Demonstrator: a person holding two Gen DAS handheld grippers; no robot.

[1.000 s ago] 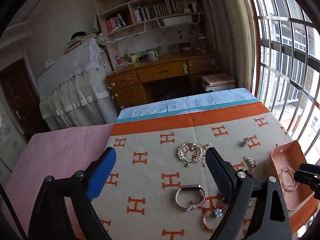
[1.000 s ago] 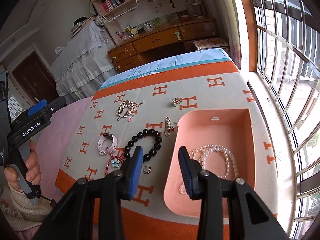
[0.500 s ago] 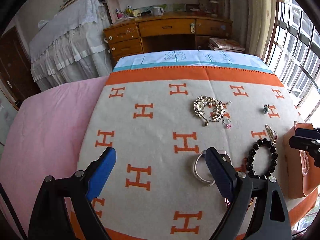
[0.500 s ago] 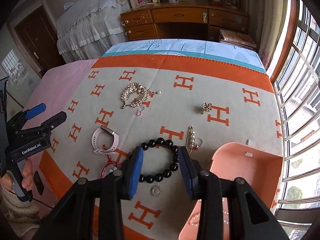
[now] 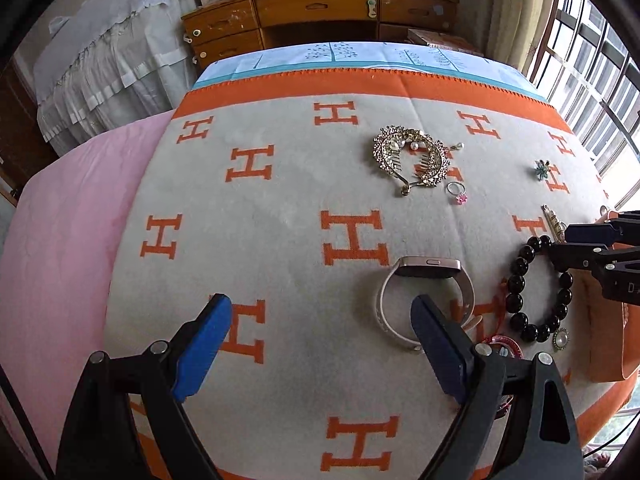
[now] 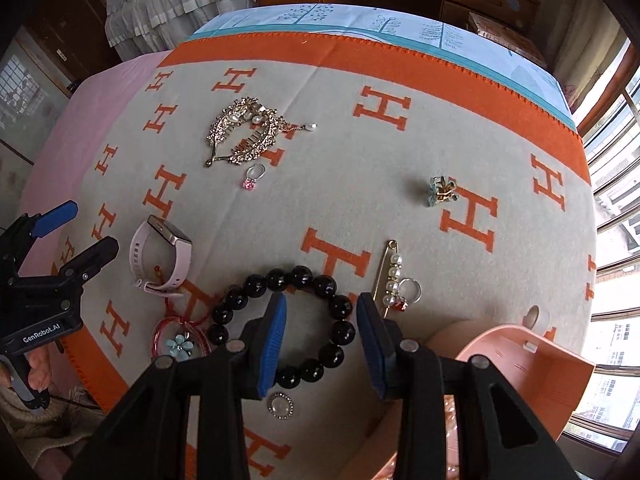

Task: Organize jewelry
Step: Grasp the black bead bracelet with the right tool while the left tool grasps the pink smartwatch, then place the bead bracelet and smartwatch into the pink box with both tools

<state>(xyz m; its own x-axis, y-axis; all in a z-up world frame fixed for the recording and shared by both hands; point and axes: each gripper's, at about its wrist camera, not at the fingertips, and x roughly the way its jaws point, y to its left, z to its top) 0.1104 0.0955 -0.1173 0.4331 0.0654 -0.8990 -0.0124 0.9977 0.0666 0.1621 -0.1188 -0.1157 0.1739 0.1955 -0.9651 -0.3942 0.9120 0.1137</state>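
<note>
A: Where did we have the right gripper (image 6: 320, 340)?
B: Spread, straddling the black round-bead bracelet (image 6: 286, 322) at 6 o'clock. Left gripper (image 5: 320, 348) also spread, pink-strapped smartwatch (image 5: 424, 300) at 1 o'clock.

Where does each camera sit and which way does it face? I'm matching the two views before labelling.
Left wrist: on the left gripper, looking forward and down over the blanket at the watch; its open fingers show, and the right gripper at the right edge.
Right wrist: on the right gripper, looking down at the bead bracelet between its open fingers; the left gripper and a hand show at left.
Shared: watch, bracelet, gold hair comb.
</note>
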